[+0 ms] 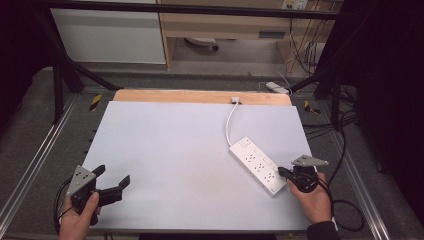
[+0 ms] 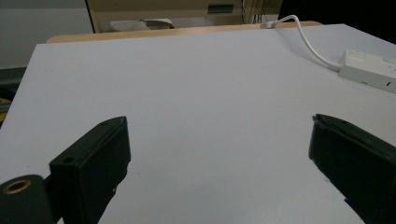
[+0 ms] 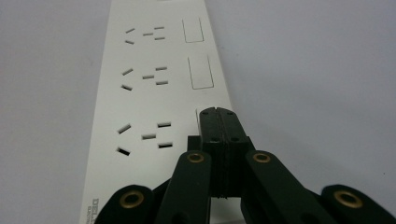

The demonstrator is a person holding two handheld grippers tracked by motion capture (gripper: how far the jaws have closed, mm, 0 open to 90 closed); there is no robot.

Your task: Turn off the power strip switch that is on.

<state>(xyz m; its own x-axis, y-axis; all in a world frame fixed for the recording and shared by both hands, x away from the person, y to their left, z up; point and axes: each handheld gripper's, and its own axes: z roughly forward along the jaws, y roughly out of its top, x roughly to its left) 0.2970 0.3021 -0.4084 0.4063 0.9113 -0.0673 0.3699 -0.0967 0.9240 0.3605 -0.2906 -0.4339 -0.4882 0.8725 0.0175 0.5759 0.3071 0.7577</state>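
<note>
Nearest the high camera, two hands come in from the bottom edge, each holding a gripper over a white table (image 1: 180, 150). The left hand (image 1: 80, 215) sits at the near left corner, and the left gripper (image 1: 112, 179) points toward the middle of the board with its jaws spread wide and nothing between them. In the left gripper view the two black jaws stand far apart over bare white surface, touching nothing.

Around the table there are grey padded floor, a dark metal frame, a pale cabinet and a wooden shelf at the far side, and tangled cables at the far right. A strip of wood (image 1: 200, 96) shows along the table's far edge. Nothing lies between either gripper and the power strip.

The white power strip (image 1: 257, 165) lies on the right half of the table, slanted, its white cord (image 1: 230, 122) running to the far edge. It is well apart from the left gripper.

The right hand (image 1: 312, 197) holds the right gripper (image 1: 281, 171) at the near end of the strip. In the right gripper view its jaws are pressed fully together, gripping nothing, their tip over the strip's (image 3: 154, 74) switch side beside the nearest socket; whether the tip touches the strip cannot be told.
</note>
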